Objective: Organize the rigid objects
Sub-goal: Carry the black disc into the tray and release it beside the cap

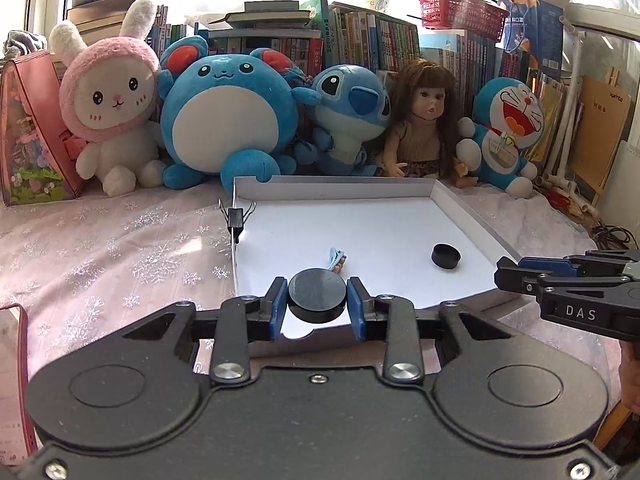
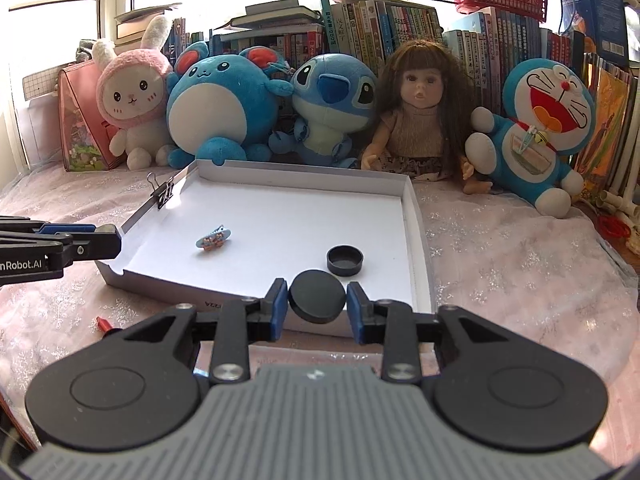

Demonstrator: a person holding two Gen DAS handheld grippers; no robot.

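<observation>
My left gripper [image 1: 317, 302] is shut on a black round cap [image 1: 317, 295], held above the near edge of the white shallow box [image 1: 460, 208]. My right gripper [image 2: 317, 300] is shut on another black round cap [image 2: 317, 297], over the box's near edge [image 2: 416, 216]. Inside the box lie a black round cup-shaped cap [image 1: 445, 256], also seen in the right wrist view [image 2: 345, 260], and a small blue hair clip [image 1: 336, 258], also seen in the right wrist view [image 2: 214, 239]. A black binder clip [image 1: 236, 218] grips the box's left wall; it also shows in the right wrist view [image 2: 163, 194].
Plush toys and a doll [image 2: 416, 120] line the back in front of books. A pink house-shaped box [image 1: 28, 136] stands at left. A small red item [image 2: 103, 324] lies on the pink snowflake cloth [image 1: 100, 248]. White pipes [image 1: 568, 192] lie at right.
</observation>
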